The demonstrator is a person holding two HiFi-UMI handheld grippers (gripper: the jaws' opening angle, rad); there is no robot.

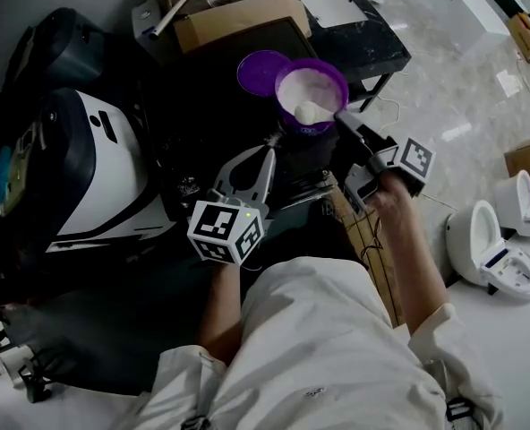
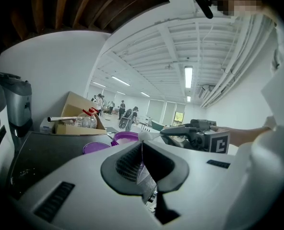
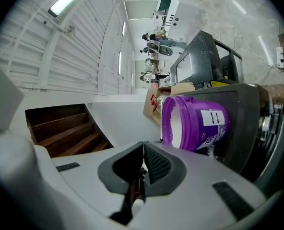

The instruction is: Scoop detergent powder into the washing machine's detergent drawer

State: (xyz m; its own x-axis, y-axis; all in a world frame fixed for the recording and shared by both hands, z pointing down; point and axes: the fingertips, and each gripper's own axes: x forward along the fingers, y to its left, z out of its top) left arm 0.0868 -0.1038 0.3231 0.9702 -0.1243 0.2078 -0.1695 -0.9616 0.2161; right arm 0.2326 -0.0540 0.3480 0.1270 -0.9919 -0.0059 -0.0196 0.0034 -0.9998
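A purple tub of white detergent powder stands open on a dark top, with its purple lid lying beside it on the left. A white scoop heaped with powder hangs over the tub's near rim. My right gripper is shut on the scoop's handle. In the right gripper view the tub is close ahead of the shut right gripper. My left gripper is shut below the tub and holds nothing I can make out. In the left gripper view, the scoop shows beyond the left gripper.
A white and dark appliance stands to the left. A cardboard box with a plastic bottle sits behind the tub, and a black table is at the back right. White toilets stand on the floor at right. Spilt powder lies by the tub's base.
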